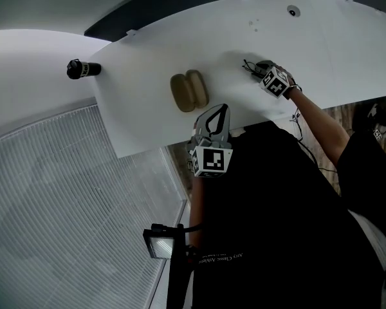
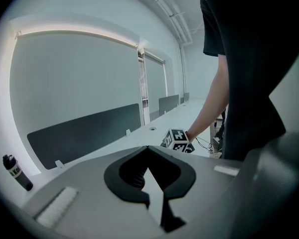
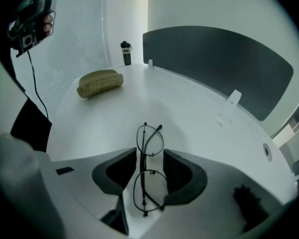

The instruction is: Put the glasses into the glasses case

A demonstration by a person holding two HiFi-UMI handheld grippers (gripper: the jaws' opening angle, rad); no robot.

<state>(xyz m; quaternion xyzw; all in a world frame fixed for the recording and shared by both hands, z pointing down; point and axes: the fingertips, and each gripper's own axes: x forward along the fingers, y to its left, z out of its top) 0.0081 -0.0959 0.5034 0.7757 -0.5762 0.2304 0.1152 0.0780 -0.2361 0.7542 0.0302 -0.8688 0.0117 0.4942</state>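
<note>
Your right gripper [image 3: 150, 156] pinches the thin black wire-framed glasses [image 3: 150, 189] at lower centre. Your left gripper [image 2: 148, 151] is pressed together and empty, near the tan oval glasses case [image 1: 189, 90].

Overhead, your right tool [image 1: 257, 69] hides most of the glasses [image 1: 247, 64]; the bottle [image 1: 83, 69] at nine o'clock carries print too small to read.

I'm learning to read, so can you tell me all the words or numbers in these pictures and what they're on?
Nothing can be read for sure.
Black bottle: white label, too blurred to read.
Person's black shirt: small white print, too small to read.
Marker cubes: only black-and-white squares, no words.
Glasses, glasses case: no print shows.
</note>
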